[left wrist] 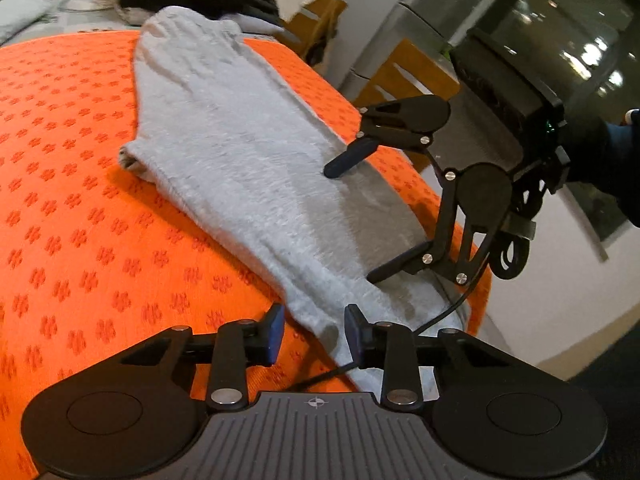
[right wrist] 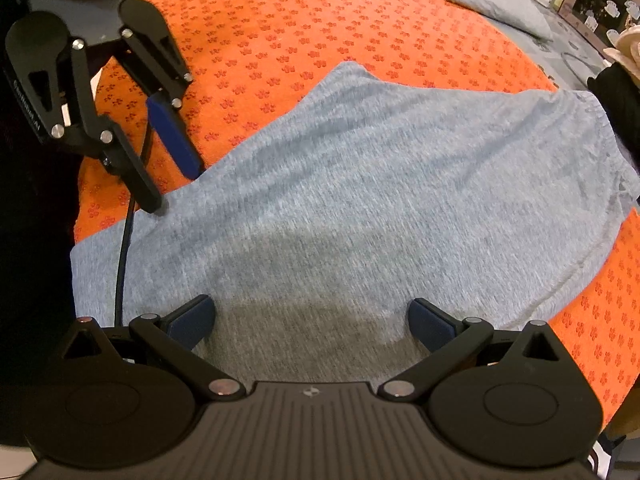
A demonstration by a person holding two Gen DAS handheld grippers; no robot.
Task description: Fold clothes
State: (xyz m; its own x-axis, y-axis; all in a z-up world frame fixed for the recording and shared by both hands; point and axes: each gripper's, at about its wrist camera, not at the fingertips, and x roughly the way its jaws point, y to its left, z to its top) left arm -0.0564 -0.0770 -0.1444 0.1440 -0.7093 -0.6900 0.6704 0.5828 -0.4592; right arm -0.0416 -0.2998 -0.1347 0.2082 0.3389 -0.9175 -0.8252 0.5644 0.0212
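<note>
One grey garment point(left wrist: 240, 168) lies spread on the orange patterned cloth point(left wrist: 72, 208) that covers the bench. In the left wrist view it runs as a long strip from the upper middle of the frame down to the lower right; in the right wrist view point(right wrist: 380, 184) it fills the middle of the frame. One end of it hangs over the bench edge.

The left gripper point(left wrist: 314, 334) sits at the bottom of its own view with its blue-padded fingers point(left wrist: 274, 332) part open, a narrow gap between them. A low edge of the garment lies in that gap, but the pads do not press on it. In the right wrist view the same gripper point(right wrist: 176, 188) shows at the upper left, its tips down at the garment's left edge.

The right gripper point(right wrist: 312, 320) has its fingers point(right wrist: 192, 320) spread wide at the bottom of its view, over the garment and holding nothing. In the left wrist view point(left wrist: 352, 224) it stands at the right over the cloth's far edge, a dark-sleeved hand point(left wrist: 600, 156) behind it.

A black cable point(right wrist: 122, 264) trails across the garment at lower left in the right wrist view. A second folded grey cloth point(right wrist: 492, 0) lies at the upper right there, beyond the orange cover. Wooden chairs point(left wrist: 404, 76) stand past the bench at upper right in the left wrist view.
</note>
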